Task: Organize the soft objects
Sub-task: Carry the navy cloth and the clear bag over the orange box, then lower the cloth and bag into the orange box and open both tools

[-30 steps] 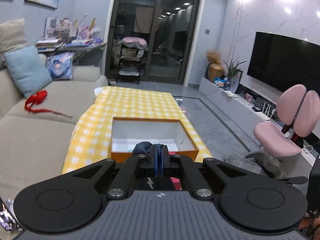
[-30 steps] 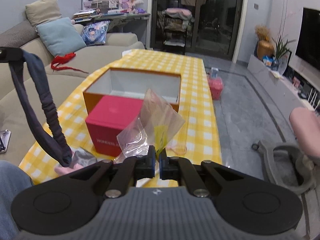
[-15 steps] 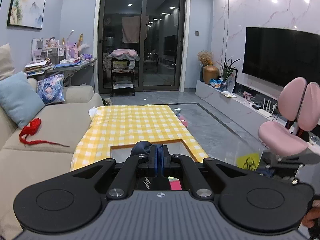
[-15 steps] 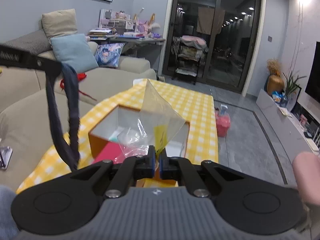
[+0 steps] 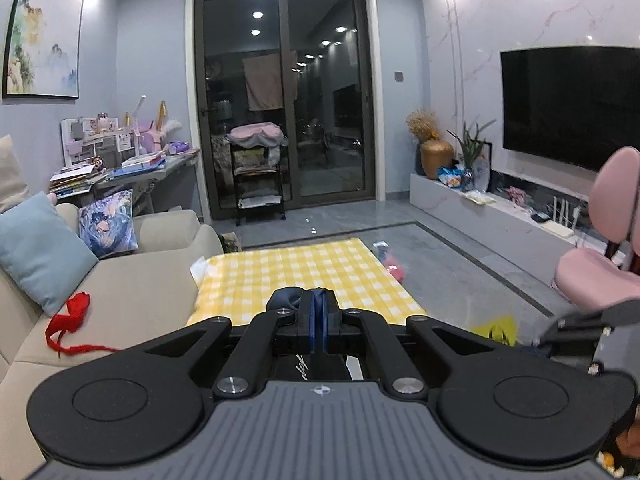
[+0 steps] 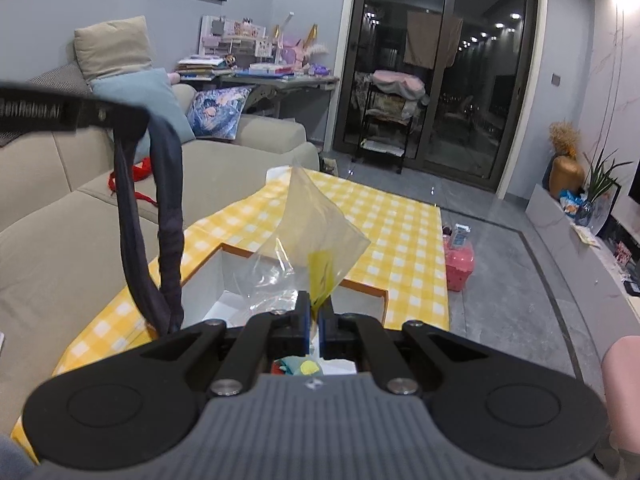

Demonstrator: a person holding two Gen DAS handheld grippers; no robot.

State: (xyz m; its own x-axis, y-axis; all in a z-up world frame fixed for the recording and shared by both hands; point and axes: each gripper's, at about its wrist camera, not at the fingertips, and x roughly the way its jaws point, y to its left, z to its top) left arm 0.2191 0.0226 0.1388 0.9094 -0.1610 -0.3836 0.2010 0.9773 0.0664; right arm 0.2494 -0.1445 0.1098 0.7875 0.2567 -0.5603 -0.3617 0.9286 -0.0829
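The left gripper (image 5: pixel 319 322) was clamped on a dark navy elastic fabric band (image 6: pixel 168 236), which hung in a long loop from its jaws above the near left edge of the yellow checked tablecloth (image 6: pixel 396 224). The right gripper (image 6: pixel 315 322) was pinched shut on a clear plastic bag (image 6: pixel 320 236) with a yellow label, held up over the open orange box (image 6: pixel 360 294) with a white inside, which sat at the near end of the table. A red cord (image 5: pixel 70 322) lay on the beige sofa (image 5: pixel 132 300), well apart from the table.
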